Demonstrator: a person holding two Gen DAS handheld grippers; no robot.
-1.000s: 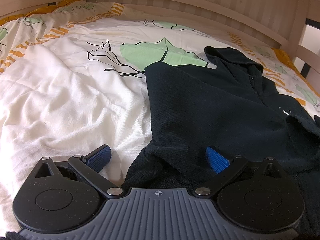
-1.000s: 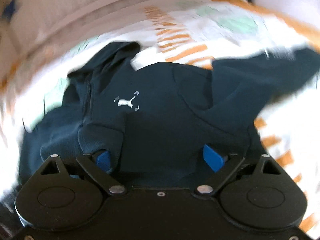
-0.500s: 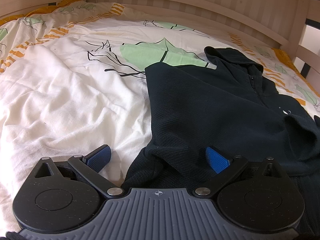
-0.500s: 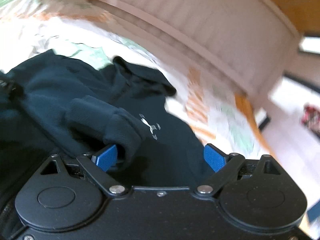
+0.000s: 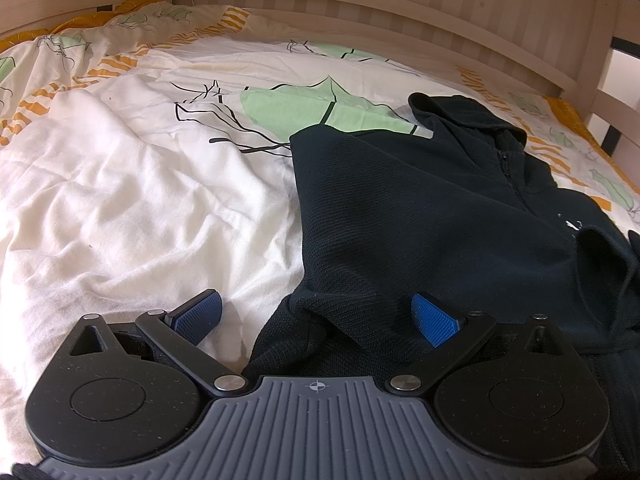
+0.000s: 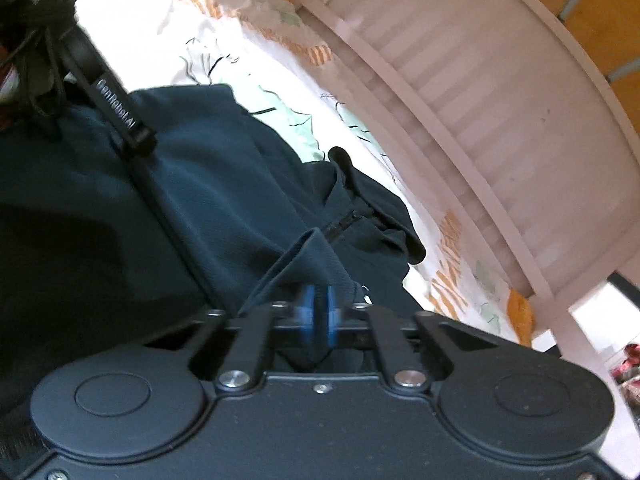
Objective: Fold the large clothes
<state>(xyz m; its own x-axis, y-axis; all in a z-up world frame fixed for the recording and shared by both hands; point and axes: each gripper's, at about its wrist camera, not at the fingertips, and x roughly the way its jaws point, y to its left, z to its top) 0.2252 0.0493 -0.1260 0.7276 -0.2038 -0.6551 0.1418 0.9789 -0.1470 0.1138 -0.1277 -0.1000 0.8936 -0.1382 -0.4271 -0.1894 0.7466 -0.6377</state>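
A dark navy zip hoodie lies on the bed, hood toward the far rail, its left side folded in. My left gripper is open at the hoodie's near left corner; a fold of fabric lies between its blue pads. In the right wrist view the hoodie fills the left and middle. My right gripper is shut on a raised fold of the hoodie's fabric. The left gripper's black body shows at upper left in that view.
The bed has a white cover with green leaf and orange stripe prints. A pale wooden slatted rail runs along the far side and shows in the right wrist view. Open cover lies left of the hoodie.
My right gripper has swung round over the hoodie and closed on a fold of its fabric; it was open before. The left gripper has stayed still and open.
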